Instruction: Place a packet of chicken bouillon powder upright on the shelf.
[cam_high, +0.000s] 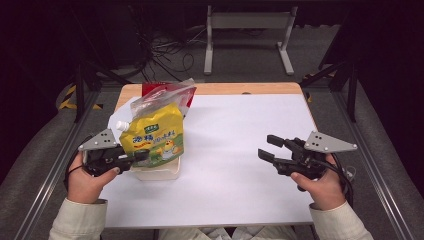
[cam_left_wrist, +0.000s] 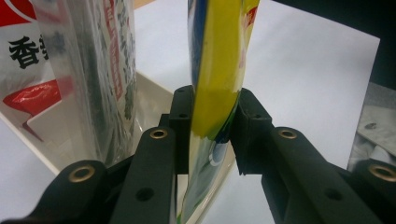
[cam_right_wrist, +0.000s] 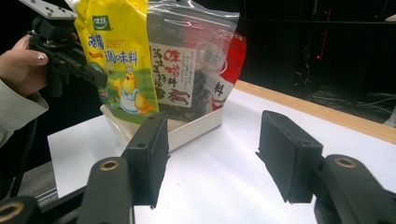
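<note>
A yellow spouted sauce pouch (cam_high: 152, 137) stands upright at the front of a shallow white tray (cam_high: 157, 172) on the table's left side. My left gripper (cam_high: 142, 155) is shut on the pouch's lower edge; in the left gripper view both pads press the yellow pouch (cam_left_wrist: 217, 70) from either side. Behind it in the tray stand a clear bag of dark contents (cam_high: 165, 97) and a red packet (cam_high: 155, 89). My right gripper (cam_high: 268, 146) hovers over the white sheet at the right, open, with nothing between its pads (cam_right_wrist: 289, 158). It points toward the pouch (cam_right_wrist: 119, 60) and tray (cam_right_wrist: 196, 128).
A white sheet (cam_high: 240, 150) covers most of the wooden table, whose bare edge (cam_high: 240, 89) shows at the back. The tray sits close to the sheet's left edge. Dark floor, cables and a metal stand (cam_high: 247, 35) lie beyond the table.
</note>
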